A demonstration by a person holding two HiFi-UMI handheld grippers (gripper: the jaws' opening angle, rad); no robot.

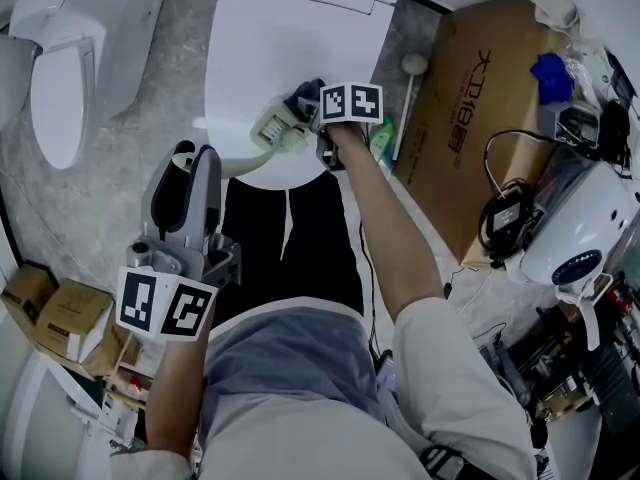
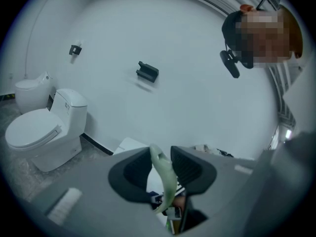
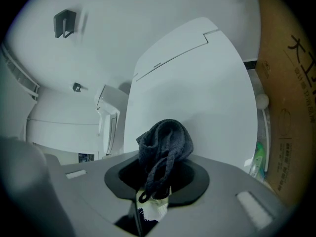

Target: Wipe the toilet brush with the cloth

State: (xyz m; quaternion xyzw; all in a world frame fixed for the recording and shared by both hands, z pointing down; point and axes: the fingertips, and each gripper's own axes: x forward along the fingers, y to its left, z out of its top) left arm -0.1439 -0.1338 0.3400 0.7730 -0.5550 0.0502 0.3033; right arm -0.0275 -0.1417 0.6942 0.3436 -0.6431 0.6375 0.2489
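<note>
— Closest to your head camera is your left gripper (image 1: 190, 163). Its marker cube sits low beside your grey shirt and its body reaches forward from there.

— Its fingers (image 2: 133, 174) are pinching the pale green handle (image 2: 165, 177) of the toilet brush (image 1: 278, 125). In your left gripper view, the handle stands nearly upright between the two dark pads.

— From that grip the handle curves forward and to your right. From your head camera, the brush head lies over the near edge of the closed white toilet lid (image 1: 290, 48).

— Your right gripper (image 1: 308, 106) meets it from the other side, with your arm stretched out and the marker cube facing up.

— Those fingers (image 3: 195, 179) are clamped on the cloth (image 3: 165, 142), a dark blue bunched wad that bulges out past the tips.

— In the head view the cloth lies against the right side of the brush head. Your right gripper view shows white bristles (image 3: 154, 210) just below the wad.

— So you hold the brush in your left gripper and the cloth in your right, and the two touch at the brush head.

— To your left, a second toilet (image 1: 60, 68) stands on the grey mottled floor (image 1: 170, 58), well apart from the brush.

— To your right lies a large cardboard box (image 1: 470, 118). A green bottle (image 1: 383, 138) stands between that box and the toilet, just beside your right gripper.

— Small cardboard boxes (image 1: 45, 308) sit low on your left, near the left gripper's cube.
</note>
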